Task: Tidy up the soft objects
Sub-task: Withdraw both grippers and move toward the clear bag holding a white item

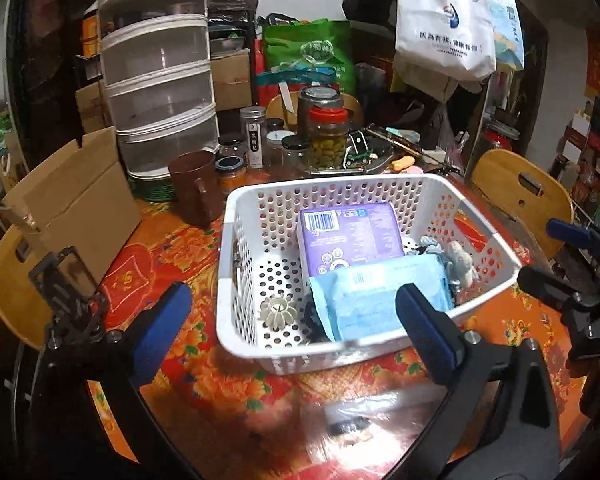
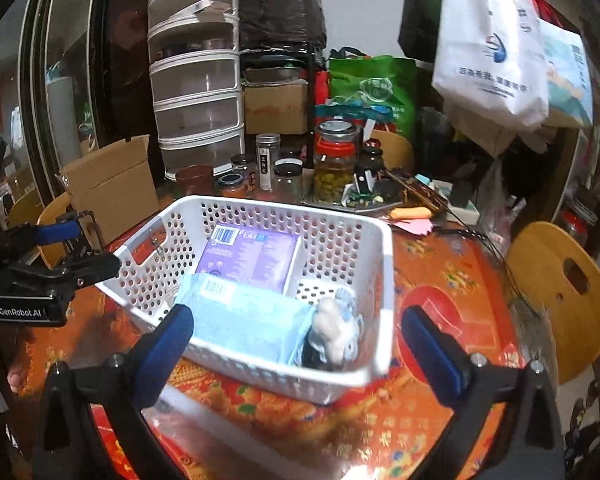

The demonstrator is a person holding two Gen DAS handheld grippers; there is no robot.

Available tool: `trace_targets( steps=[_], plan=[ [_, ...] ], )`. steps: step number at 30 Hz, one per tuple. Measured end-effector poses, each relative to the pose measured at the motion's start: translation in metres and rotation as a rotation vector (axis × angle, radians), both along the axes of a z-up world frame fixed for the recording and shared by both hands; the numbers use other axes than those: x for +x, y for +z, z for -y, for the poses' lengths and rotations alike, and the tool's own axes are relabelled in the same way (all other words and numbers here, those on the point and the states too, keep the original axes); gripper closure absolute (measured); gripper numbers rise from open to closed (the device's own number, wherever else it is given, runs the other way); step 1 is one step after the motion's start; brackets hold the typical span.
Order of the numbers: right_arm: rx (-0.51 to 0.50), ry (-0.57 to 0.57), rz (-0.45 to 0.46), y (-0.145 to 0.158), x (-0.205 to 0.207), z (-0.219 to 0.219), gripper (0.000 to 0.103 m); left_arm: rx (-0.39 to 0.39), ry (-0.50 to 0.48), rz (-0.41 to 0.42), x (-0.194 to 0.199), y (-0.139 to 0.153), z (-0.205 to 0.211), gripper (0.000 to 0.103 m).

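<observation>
A white perforated basket point(image 1: 244, 240) point(image 2: 380, 280) stands on the red floral tablecloth. In it lie a purple pack point(image 1: 348, 236) point(image 2: 252, 256), a light blue soft pack point(image 1: 372, 300) point(image 2: 244, 316), a small grey-white plush toy point(image 1: 462, 262) point(image 2: 334, 328), a white ribbed object point(image 1: 278, 312) and something dark under the blue pack. My left gripper point(image 1: 296, 334) is open and empty just in front of the basket's near wall. My right gripper point(image 2: 296, 354) is open and empty at the basket's near side. Each gripper also shows in the other's view: the right gripper point(image 1: 572, 276) and the left gripper point(image 2: 60, 252).
Jars point(image 1: 328, 140) point(image 2: 334, 168), a brown mug point(image 1: 194, 188), a stacked white mesh organiser point(image 1: 160, 76) and a cardboard box point(image 1: 76, 204) point(image 2: 112, 188) crowd the table's back. Wooden chairs point(image 1: 520, 196) point(image 2: 560, 292) stand around. A clear plastic bag point(image 1: 364, 420) lies near me.
</observation>
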State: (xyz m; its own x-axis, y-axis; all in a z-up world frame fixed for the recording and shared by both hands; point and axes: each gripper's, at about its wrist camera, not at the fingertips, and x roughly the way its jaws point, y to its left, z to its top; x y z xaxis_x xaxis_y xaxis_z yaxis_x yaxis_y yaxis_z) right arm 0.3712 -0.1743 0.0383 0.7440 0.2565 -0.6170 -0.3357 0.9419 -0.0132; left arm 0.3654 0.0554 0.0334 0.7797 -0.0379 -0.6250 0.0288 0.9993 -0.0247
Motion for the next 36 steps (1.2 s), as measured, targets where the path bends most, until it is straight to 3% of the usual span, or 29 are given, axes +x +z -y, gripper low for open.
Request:
trace_targets(
  steps=[10,18,21,27,36],
  plan=[
    [0.036,-0.007,0.016,0.020,-0.036,0.016,0.000,0.018,0.014,0.026,-0.044,0.022,0.013,0.002],
    [0.076,0.005,0.001,0.019,-0.056,0.019,0.000,0.012,-0.007,0.051,-0.088,0.031,0.016,0.001],
    [0.086,0.020,-0.002,0.018,-0.070,0.024,0.000,-0.024,-0.015,0.055,-0.107,0.027,0.009,0.000],
    [0.123,0.011,-0.027,-0.001,-0.093,0.048,0.000,-0.054,0.003,-0.033,-0.114,-0.014,-0.001,0.000],
    [0.148,-0.061,-0.230,-0.090,-0.086,0.082,0.000,-0.071,-0.007,-0.258,-0.070,-0.113,0.001,0.000]
  ],
)
